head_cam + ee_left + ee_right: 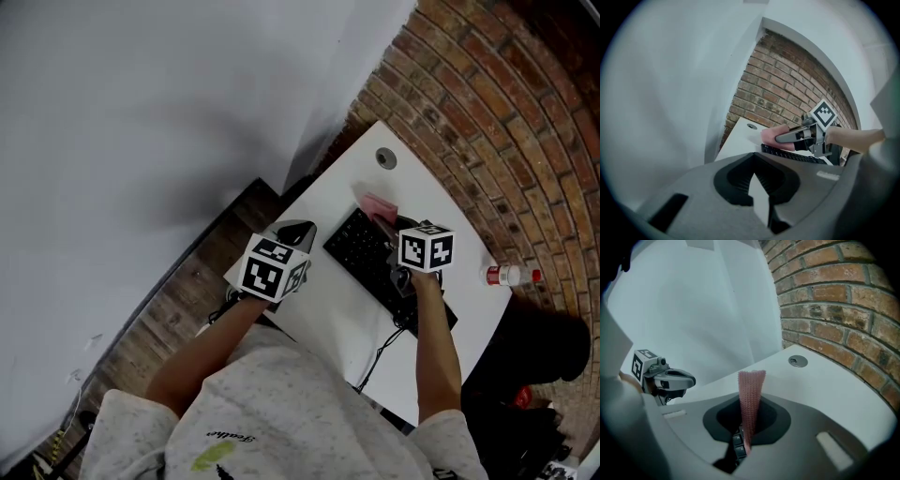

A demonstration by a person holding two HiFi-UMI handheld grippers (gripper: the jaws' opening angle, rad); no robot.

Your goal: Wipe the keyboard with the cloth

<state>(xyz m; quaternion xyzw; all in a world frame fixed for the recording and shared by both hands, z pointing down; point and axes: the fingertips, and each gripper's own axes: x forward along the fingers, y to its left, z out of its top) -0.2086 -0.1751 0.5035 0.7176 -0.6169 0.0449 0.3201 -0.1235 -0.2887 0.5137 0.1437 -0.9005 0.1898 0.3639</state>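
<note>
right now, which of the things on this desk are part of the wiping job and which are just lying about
In the job: keyboard; pink cloth, clamped in the right gripper.
Lying about: white bottle with red cap; round cable port in the desk; left gripper, holding nothing.

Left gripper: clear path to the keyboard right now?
Probably yes. Only bare desk lies between the left gripper and the keyboard. The right gripper, holding the cloth, sits over its far part.
</note>
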